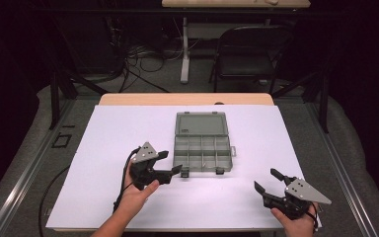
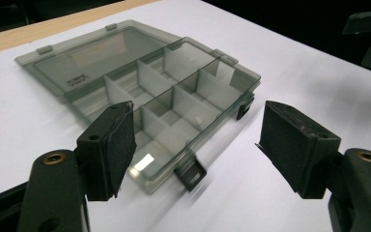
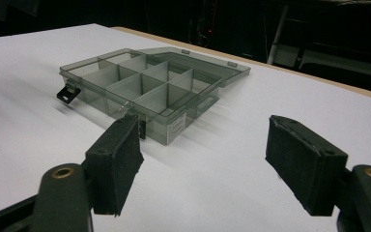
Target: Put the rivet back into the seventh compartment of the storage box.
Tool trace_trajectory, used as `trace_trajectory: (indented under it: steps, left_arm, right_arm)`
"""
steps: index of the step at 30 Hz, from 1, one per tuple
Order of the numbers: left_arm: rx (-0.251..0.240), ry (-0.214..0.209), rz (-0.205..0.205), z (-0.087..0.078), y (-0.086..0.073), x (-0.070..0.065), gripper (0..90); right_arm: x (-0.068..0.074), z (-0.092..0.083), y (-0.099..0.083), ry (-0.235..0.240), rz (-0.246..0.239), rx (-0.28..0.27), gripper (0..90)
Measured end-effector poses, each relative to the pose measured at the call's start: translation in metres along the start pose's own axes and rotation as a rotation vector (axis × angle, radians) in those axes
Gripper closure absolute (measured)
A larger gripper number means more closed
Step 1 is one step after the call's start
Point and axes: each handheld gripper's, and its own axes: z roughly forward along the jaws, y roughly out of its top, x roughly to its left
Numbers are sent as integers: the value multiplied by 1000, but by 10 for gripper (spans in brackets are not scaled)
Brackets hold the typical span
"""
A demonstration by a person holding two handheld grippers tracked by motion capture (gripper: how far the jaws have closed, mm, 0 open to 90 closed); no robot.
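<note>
A grey compartment box (image 1: 203,148) lies open at the centre of the frame on the white desk (image 1: 118,128), its lid folded flat behind. The left claw (image 1: 169,163), jaws wide and empty, sits beside the box's lower left corner, likely having let go. The right claw (image 1: 268,180), also wide and empty, waits at lower right, well apart.

A white sheet (image 1: 128,148) covers the wooden bench (image 1: 187,98). Beyond it, at one o'clock, stands a dark folding chair (image 1: 249,54), and at eleven o'clock what may be tangled cables (image 1: 138,61) lie on the floor.
</note>
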Motion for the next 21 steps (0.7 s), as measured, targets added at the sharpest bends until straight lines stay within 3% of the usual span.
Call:
trace_trajectory:
  steps: [15, 21]
  left_arm:
    - [-3, 85, -25, -41, -19, 17, 286]
    - [30, 112, -21, -53, -35, 19, 290]
  right_arm:
    - [1, 0, 0, 0, -2, -1, 277]
    - [1, 0, 0, 0, 0, 0, 277]
